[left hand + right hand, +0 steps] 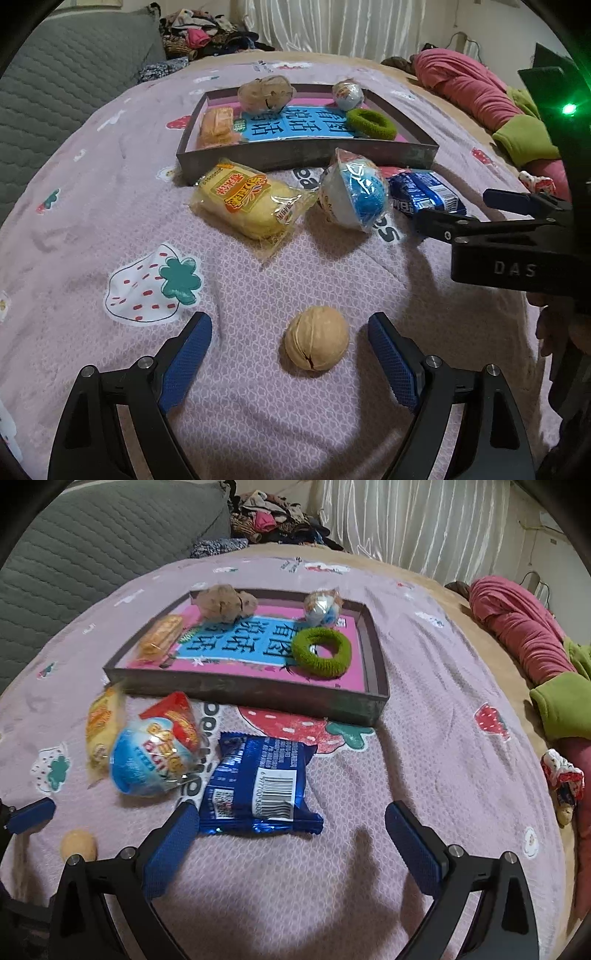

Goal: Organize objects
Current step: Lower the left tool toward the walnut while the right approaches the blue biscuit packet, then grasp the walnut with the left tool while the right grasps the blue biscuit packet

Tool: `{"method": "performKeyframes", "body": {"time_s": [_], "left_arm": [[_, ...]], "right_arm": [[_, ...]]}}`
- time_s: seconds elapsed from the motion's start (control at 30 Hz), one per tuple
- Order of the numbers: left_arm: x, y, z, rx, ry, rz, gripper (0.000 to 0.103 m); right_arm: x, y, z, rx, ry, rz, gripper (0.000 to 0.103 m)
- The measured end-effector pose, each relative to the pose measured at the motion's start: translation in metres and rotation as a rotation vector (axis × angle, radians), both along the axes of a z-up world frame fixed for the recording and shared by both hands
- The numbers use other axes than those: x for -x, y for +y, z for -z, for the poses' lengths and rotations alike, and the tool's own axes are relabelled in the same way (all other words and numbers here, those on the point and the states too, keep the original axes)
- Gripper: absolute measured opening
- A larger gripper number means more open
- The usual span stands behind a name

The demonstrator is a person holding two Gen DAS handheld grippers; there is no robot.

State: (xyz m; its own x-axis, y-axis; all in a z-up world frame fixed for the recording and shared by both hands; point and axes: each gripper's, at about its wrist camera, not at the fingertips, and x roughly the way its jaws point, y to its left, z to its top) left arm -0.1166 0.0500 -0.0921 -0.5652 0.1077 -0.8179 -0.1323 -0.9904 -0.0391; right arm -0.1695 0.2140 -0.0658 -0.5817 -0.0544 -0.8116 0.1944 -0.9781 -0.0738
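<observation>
A big pink bed cover [92,206] with strawberries holds a dark tray [258,694] with a green hair tie [320,651] inside. In front of the tray lie a yellow cake pack [249,201], a blue snack pack [258,786] and a toy egg [354,195]. The left gripper [290,347] is wide open around a small walnut [317,342], not touching it. The right gripper [291,830] is wide open too, empty, by the blue pack.
</observation>
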Motion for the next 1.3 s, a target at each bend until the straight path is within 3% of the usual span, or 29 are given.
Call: {"method": "performKeyframes", "body": {"time_s": [0.63, 0.73, 0.9, 0.97, 1.3], "left_arm": [[0.008, 0.002, 0.004, -0.037, 0.011, 0.007, 0.087], [0.009, 0.0, 0.005, -0.045, 0.009, 0.006, 0.086], [0.009, -0.002, 0.005, -0.047, 0.009, -0.001, 0.077], [0.008, -0.003, 0.005, -0.041, 0.009, -0.004, 0.066], [0.002, -0.001, 0.003, -0.049, -0.001, 0.015, 0.049]], "right_arm": [[0.026, -0.009, 0.014, 0.069, -0.023, 0.006, 0.101], [0.026, -0.007, 0.015, 0.118, -0.019, -0.001, 0.092], [0.024, -0.003, 0.014, 0.166, -0.017, -0.003, 0.078], [0.023, -0.002, 0.014, 0.182, -0.014, -0.007, 0.07], [0.018, 0.0, 0.012, 0.205, -0.005, -0.017, 0.062]]}}
